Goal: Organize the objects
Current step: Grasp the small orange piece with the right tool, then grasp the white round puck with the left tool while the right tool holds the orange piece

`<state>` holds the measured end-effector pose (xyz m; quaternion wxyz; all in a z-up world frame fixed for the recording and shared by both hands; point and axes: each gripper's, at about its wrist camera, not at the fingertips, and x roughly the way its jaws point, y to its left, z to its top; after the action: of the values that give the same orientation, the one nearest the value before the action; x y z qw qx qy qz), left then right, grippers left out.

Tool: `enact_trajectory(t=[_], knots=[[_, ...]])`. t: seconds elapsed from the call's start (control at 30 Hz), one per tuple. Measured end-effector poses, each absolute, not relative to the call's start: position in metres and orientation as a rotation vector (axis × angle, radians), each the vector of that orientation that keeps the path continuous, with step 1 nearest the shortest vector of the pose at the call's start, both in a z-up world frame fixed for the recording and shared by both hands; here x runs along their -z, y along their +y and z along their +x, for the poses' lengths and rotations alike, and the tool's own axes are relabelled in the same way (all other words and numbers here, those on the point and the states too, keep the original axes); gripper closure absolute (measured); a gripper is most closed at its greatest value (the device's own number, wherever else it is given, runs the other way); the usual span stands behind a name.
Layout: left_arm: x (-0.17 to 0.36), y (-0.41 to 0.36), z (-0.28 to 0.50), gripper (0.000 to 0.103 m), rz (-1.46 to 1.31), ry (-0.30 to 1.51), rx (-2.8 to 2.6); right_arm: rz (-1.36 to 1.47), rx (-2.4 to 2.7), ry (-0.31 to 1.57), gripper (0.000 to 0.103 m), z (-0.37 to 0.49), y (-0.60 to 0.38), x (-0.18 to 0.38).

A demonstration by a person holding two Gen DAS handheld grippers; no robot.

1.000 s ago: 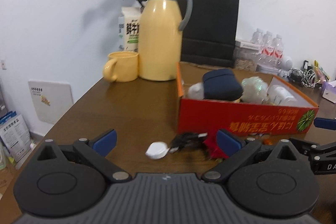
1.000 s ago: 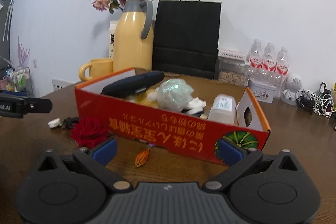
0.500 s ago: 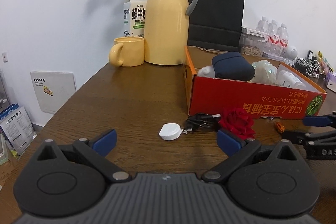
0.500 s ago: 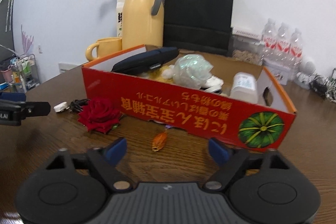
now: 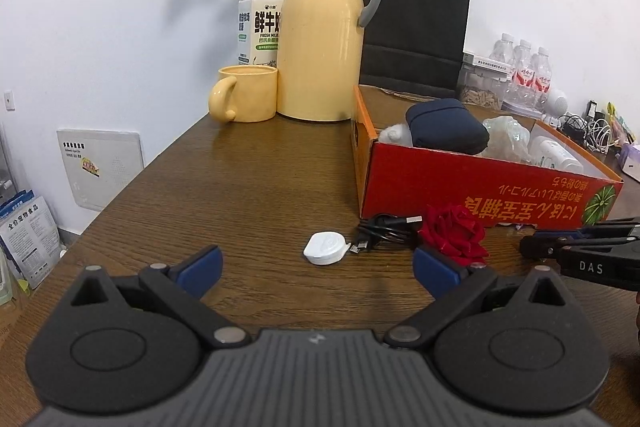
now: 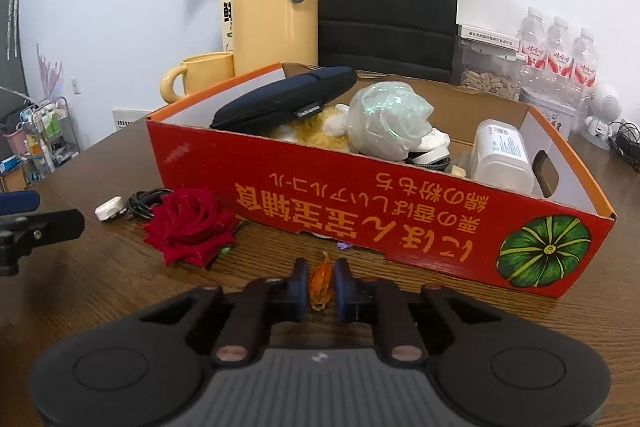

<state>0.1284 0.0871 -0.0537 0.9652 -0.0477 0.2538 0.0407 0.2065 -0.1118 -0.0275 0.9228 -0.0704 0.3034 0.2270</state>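
A red cardboard box (image 6: 400, 227) on the wooden table holds a navy case (image 6: 284, 99), a crinkled clear wrap (image 6: 384, 115) and a white bottle (image 6: 500, 155). In front of it lie a red rose (image 6: 188, 227), a black cable (image 5: 384, 231) and a white round charger (image 5: 326, 247). My right gripper (image 6: 321, 285) is shut on a small orange dried flower (image 6: 320, 283) on the table. My left gripper (image 5: 316, 269) is open and empty, just short of the charger. The right gripper's tip also shows in the left wrist view (image 5: 580, 251).
A yellow thermos jug (image 5: 324, 31), yellow mug (image 5: 244, 93), milk carton (image 5: 260, 23) and black paper bag (image 5: 416, 27) stand behind the box. Water bottles (image 6: 556, 47) and tangled cables (image 5: 592, 131) are at the far right. The table's left edge (image 5: 132, 187) drops to the floor.
My right gripper has closed from wide open onto the orange dried flower. My left gripper has pulled back, so the charger, cable and rose sit farther ahead.
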Motion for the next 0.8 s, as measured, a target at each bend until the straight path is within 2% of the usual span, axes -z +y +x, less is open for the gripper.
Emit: enact_trajectory(t=[0.6, 0.7, 0.8], knots=[[0.058, 0.09, 0.147, 0.0, -0.073, 0.58, -0.099, -0.126, -0.435, 0.449, 0.091, 0.177, -0.136, 0.014], [0.06, 0.09, 0.156, 0.002, -0.06, 0.607, -0.097, -0.12, -0.427, 0.43, 0.09, 0.171, -0.144, 0.012], [0.063, 0.09, 0.163, 0.01, -0.05, 0.641, -0.104, -0.113, -0.416, 0.42, 0.09, 0.166, -0.151, 0.012]])
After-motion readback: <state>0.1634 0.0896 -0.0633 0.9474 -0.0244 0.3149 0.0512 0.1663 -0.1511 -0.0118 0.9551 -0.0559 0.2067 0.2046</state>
